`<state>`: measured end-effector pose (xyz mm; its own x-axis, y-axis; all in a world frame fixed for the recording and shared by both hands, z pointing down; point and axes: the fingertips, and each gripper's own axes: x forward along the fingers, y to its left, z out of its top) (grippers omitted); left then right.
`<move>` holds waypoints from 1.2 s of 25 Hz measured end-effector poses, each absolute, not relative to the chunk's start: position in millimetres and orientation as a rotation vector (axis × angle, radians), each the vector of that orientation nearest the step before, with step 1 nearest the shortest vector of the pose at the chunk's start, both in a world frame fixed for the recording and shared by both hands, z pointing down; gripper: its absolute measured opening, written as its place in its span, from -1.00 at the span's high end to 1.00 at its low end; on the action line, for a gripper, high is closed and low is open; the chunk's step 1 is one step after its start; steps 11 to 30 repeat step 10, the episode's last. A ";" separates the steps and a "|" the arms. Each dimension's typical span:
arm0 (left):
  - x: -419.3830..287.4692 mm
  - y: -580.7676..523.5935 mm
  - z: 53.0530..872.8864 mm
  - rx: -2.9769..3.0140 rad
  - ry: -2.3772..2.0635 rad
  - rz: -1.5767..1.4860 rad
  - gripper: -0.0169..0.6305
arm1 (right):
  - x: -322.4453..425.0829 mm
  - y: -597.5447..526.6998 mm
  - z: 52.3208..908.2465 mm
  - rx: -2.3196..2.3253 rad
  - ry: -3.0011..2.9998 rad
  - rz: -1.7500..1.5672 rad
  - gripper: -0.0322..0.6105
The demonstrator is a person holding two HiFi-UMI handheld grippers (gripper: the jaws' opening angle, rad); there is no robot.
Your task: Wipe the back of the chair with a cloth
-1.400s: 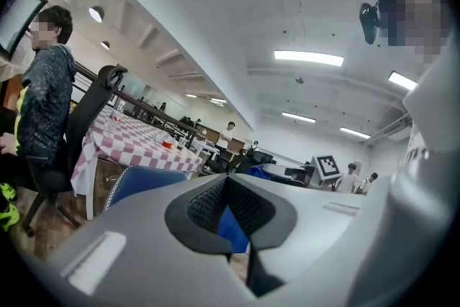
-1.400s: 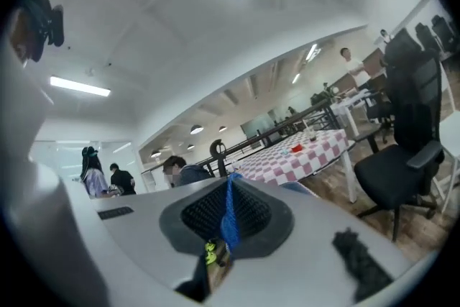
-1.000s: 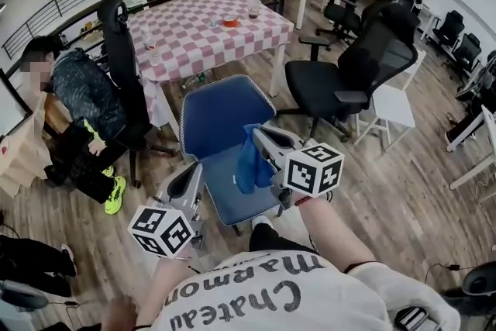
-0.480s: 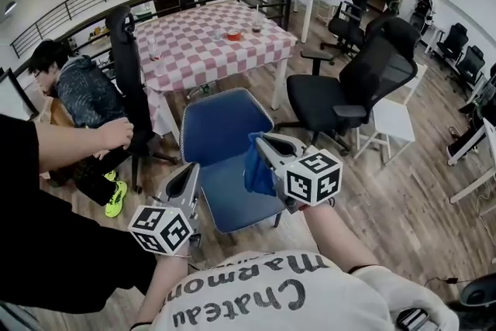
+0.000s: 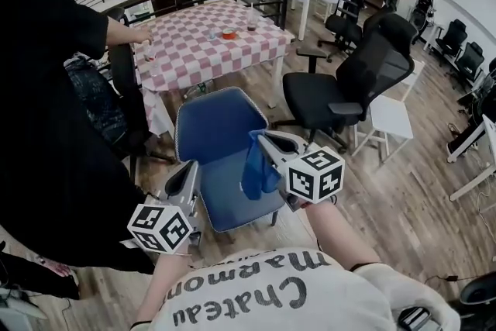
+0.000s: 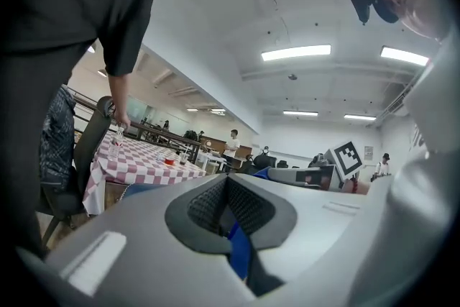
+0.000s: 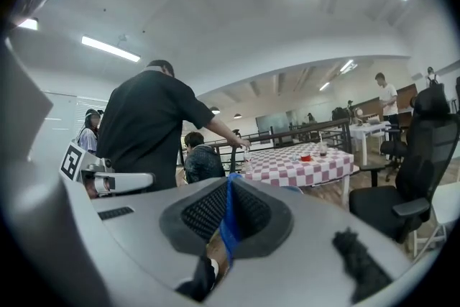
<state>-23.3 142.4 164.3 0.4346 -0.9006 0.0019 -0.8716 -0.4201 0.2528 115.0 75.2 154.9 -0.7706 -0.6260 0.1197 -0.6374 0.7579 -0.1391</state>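
Observation:
The blue chair (image 5: 217,124) stands just ahead of me in the head view, its back facing the checked table. My right gripper (image 5: 260,139) hovers over the right side of the seat, shut on a blue cloth (image 5: 256,167) that hangs down from its jaws. In the right gripper view the cloth (image 7: 228,223) shows as a thin blue strip pinched between the pads. My left gripper (image 5: 189,169) is at the chair's left front edge with its jaws together and nothing in them; its own view shows the pads (image 6: 208,205) meeting.
A person in black (image 5: 46,128) stands close on the left, one arm stretched to the checked table (image 5: 209,31). A black office chair (image 5: 349,81) and a white stool (image 5: 391,108) are at right. Another black chair (image 5: 124,66) is behind the person.
The person in black has stepped in from the left and now fills the left side, reaching to the table. Both grippers and the cloth have barely moved.

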 end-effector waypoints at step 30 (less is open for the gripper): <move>-15.7 144.2 159.1 2.485 -1.551 -0.192 0.93 | 124.0 78.4 146.1 1.054 -2.887 0.225 0.82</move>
